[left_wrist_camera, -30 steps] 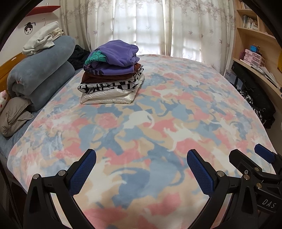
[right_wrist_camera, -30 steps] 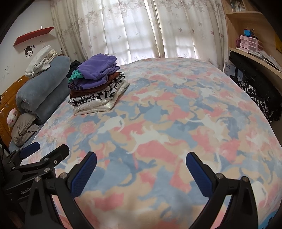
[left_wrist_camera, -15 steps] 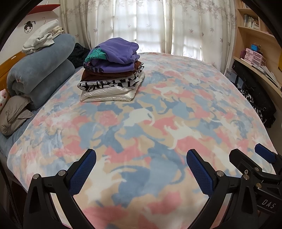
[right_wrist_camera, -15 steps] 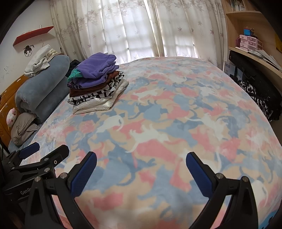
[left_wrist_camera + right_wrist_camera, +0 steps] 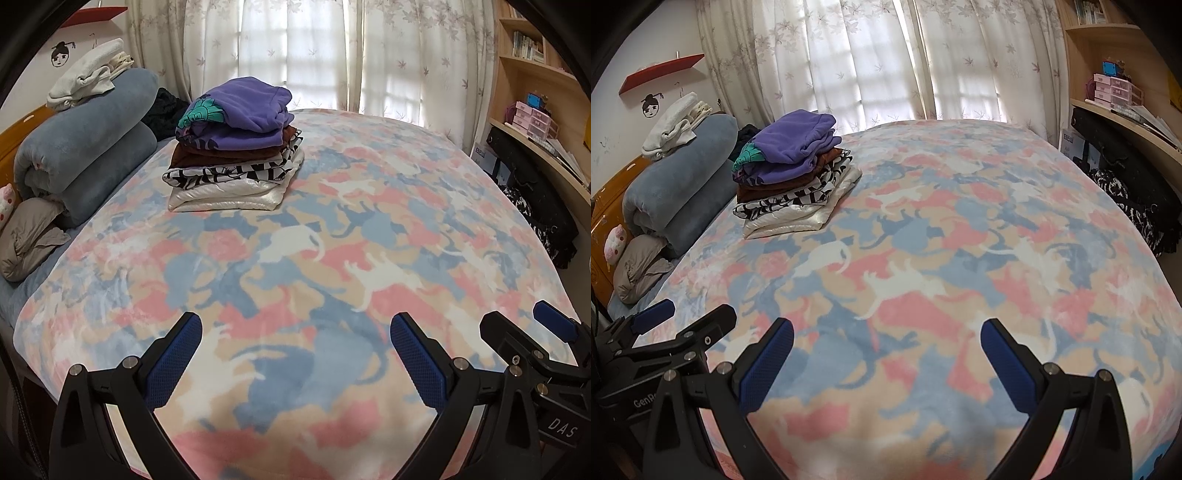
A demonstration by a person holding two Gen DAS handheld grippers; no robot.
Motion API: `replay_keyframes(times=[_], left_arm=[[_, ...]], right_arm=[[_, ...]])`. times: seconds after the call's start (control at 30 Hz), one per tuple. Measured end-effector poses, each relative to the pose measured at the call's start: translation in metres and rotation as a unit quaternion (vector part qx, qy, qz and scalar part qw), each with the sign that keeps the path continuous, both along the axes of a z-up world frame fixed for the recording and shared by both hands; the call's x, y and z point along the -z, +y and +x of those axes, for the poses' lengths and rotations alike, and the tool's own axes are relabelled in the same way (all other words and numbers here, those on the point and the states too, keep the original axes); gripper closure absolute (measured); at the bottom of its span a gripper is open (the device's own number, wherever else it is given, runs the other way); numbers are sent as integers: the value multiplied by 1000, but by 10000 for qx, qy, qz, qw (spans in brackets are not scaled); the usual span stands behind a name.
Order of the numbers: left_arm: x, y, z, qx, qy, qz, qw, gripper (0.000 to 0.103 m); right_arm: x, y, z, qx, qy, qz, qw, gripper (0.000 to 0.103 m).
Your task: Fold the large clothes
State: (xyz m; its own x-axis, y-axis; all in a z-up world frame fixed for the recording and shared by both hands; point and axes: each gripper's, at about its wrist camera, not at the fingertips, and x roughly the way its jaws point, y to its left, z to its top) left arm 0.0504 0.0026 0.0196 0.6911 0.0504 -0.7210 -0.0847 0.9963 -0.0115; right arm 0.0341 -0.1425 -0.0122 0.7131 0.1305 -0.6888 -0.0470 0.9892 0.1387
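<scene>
Stack of folded clothes (image 5: pixel 236 147) nearer now.

Pink, blue and cream cat-print blanket (image 5: pixel 332 240); purple garment (image 5: pixel 247 107) tops the stack.

A fluffy, matt fleece blanket printed with pink, blue and white cats (image 5: pixel 332 258) covers the bed. The stack of folded clothes (image 5: pixel 236 147) shows soft purple fleece on top and glossy cream satin at the bottom. The rolled grey-blue plush duvet (image 5: pixel 85 147) looks velvety. Both grippers, left (image 5: pixel 295 354) and right (image 5: pixel 886 354), have matt black plastic arms with dimpled blue rubbery pads (image 5: pixel 764 365).
</scene>
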Motion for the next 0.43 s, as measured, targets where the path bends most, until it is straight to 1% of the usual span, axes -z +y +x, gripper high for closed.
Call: replay_keyframes(times=[0.43], left_arm=[[2, -1, -1, -9, 41, -6, 10000, 3]], right_arm=[[1, 1, 0, -2, 3, -15, 10000, 1]])
